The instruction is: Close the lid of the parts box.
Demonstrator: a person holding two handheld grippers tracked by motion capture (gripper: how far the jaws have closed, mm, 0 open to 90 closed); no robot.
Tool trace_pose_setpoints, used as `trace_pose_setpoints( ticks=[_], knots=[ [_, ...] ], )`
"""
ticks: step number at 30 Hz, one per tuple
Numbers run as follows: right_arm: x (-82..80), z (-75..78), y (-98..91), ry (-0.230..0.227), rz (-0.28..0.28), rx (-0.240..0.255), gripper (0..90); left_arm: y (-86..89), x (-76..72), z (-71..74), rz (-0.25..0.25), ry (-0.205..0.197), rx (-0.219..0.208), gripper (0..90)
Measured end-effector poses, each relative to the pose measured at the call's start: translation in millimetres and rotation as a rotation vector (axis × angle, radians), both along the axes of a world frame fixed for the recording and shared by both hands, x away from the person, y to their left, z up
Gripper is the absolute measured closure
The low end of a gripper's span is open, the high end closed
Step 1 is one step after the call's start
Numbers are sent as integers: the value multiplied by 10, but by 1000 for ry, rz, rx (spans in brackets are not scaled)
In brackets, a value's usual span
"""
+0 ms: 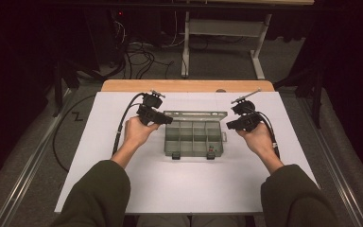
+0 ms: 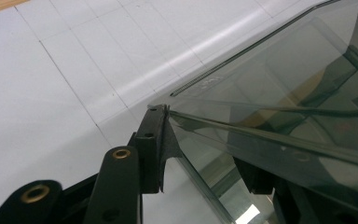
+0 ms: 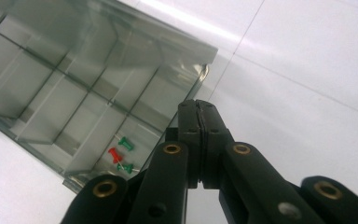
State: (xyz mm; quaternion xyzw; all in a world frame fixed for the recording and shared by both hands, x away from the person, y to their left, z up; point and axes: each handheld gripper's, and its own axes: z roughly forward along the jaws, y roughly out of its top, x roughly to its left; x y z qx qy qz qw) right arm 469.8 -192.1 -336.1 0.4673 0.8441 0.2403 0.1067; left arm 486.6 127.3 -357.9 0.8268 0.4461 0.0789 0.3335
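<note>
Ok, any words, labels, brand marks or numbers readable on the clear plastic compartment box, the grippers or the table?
None can be read.
Clear plastic compartment box: a faint raised mark on its open lid, too blurred to read.
Red and green push pins: no lettering.
Black left gripper and black right gripper: no label.
White table: plain seams, no text.

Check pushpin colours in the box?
One red pushpin, two green; clearest in the right gripper view.

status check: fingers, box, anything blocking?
Left gripper fingers astride the box's left wall, contact unclear. Right gripper shut, empty, beside the box's right edge. Lid open; pins in one corner compartment. Nothing blocking.
</note>
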Motion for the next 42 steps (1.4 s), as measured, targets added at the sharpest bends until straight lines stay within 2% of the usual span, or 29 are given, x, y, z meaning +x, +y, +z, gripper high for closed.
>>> trace_pose_setpoints(
  ticks=[11,14,21,26,33,35,38,42],
  knots=[
    [78,147,45,-33,-25,-15,900,-13,-36,-12,-26,-14,33,570],
    [82,166,64,-41,-24,-15,900,-4,-41,-10,-43,0,47,570],
    [72,148,99,-34,-13,-24,900,18,-64,-39,-62,36,48,559],
    [59,160,95,-35,-8,-18,900,93,-98,-57,-50,67,60,580],
    [54,155,92,-27,-1,-13,900,233,-104,-39,-19,100,41,704],
    [51,154,89,-26,1,-12,900,257,-106,-15,0,96,28,737],
    [42,149,89,-22,2,-12,900,273,-110,16,2,94,-4,773],
    [31,132,81,-18,4,-8,899,278,-119,43,4,79,-17,797]
  ],
)
